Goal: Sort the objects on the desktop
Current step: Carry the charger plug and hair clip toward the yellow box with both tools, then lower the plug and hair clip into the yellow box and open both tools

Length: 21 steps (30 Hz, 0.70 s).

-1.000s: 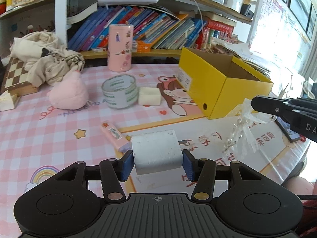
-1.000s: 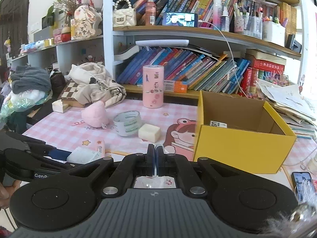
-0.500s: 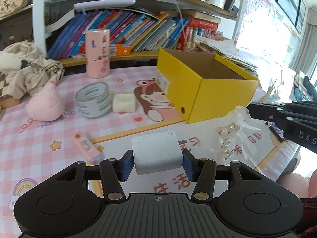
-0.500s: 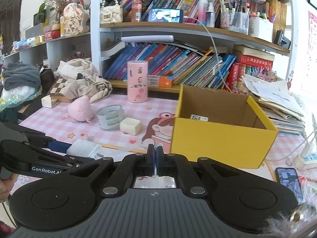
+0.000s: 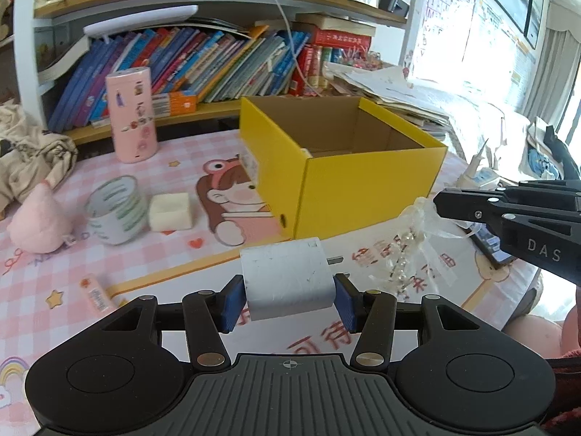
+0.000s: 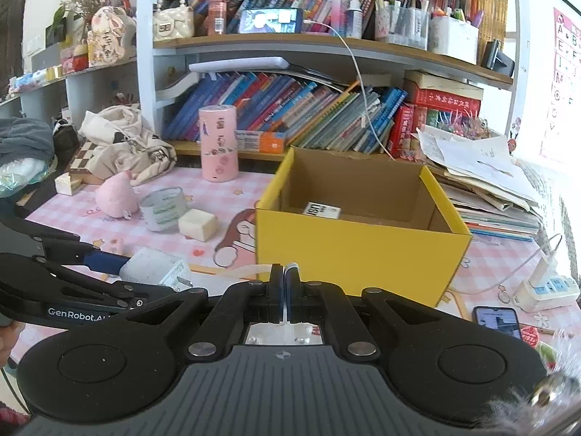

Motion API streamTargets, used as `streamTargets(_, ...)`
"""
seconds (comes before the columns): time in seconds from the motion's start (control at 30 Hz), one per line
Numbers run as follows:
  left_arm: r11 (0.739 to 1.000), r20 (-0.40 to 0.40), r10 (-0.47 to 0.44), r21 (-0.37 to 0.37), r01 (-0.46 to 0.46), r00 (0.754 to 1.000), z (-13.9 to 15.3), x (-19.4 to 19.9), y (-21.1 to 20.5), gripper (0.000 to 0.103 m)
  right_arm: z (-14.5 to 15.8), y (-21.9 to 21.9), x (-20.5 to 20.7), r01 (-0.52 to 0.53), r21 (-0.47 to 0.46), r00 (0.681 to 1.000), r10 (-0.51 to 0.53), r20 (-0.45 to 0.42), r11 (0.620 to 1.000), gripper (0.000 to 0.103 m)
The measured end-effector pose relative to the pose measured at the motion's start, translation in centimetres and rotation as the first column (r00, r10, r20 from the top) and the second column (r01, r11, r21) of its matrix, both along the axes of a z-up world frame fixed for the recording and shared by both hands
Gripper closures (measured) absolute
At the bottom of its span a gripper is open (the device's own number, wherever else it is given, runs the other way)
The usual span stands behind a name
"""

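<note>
The left gripper pinched a white charger, and the right gripper, pressed together, pinched a clear beaded pouch; both hung just near of the yellow box. The limp pouch, held by a thin edge, could have slipped free or snagged the box's rim.

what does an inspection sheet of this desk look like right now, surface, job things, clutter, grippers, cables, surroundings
surface: pink checked desk mat with cartoon prints.
job's things: open yellow box, a small labelled item inside; white charger plug and clear beaded bag both held above the mat.
clutter: tape roll, cream block, pink plush, pink cylinder, small pink tube.
grippers: left hand-held gripper clamps the plug; right hand-held gripper pinched shut on the bag.
cables: white cable from shelf phone; power strip.
surroundings: bookshelf, paper stack.
</note>
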State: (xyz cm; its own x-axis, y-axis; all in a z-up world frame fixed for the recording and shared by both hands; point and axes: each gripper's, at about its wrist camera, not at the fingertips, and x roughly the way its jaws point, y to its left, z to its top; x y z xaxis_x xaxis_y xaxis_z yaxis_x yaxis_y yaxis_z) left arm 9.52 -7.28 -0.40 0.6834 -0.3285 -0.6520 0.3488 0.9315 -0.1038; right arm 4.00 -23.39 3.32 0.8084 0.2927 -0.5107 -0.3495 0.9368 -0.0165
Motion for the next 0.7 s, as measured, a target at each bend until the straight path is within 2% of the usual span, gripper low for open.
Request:
streamTargets(0.4,0.999,0.026,-0.031,0.016,0.030,0.999,1.3,0.8,-5.4,0.052,0.5,-4.2,2.4,-0.052,-0.033,0.999,0.052,0.004,0.998,0.101)
streamTargets(0.7,1.000,0.096,-0.010,0.010,0.009,0.995,3.8,1.7,-8.4,0.052,3.2,-6.4,4.1,-0.167,-0.014,0.978,0.168,0.122,0.986,0.101)
